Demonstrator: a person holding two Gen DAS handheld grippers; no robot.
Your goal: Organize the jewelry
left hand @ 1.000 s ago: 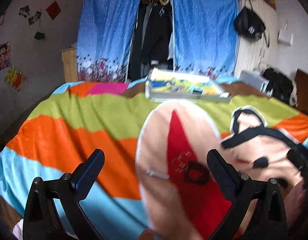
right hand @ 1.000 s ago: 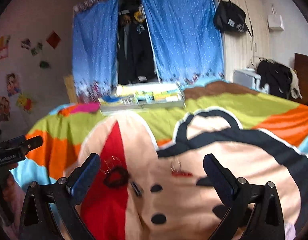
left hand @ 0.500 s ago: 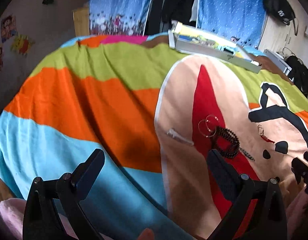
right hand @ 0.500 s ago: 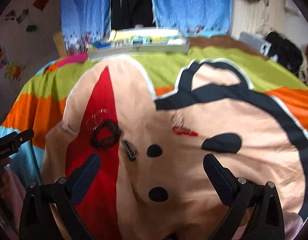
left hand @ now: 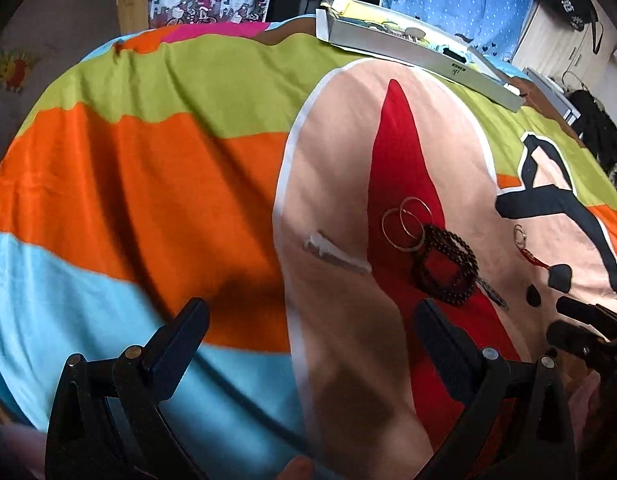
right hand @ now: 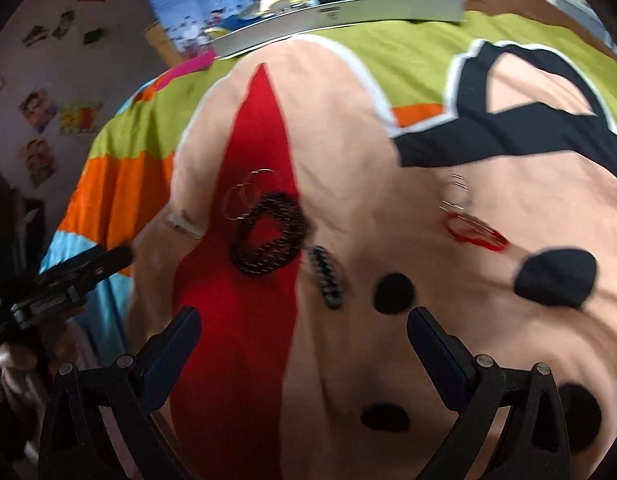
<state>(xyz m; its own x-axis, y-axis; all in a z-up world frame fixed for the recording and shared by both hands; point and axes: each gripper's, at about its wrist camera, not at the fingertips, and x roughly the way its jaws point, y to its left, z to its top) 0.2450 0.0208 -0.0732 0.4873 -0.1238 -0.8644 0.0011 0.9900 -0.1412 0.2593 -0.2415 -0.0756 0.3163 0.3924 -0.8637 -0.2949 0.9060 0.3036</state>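
Left wrist view: the left gripper (left hand: 308, 330) hangs spread and empty over the striped bedspread (left hand: 140, 168); the thin hoop bangles (left hand: 406, 227) overlap the black bead bracelet (left hand: 444, 270), so a pinch on one could drag the other; the pale clip (left hand: 334, 254) lies apart. Right wrist view: the right gripper (right hand: 304, 334) is likewise parted, holding nothing; the dark chain (right hand: 328, 278) and the red-corded ring charm (right hand: 468, 220) sit flat on soft cloth, where fingers may snag fabric; the tray (right hand: 348, 14) waits well beyond.
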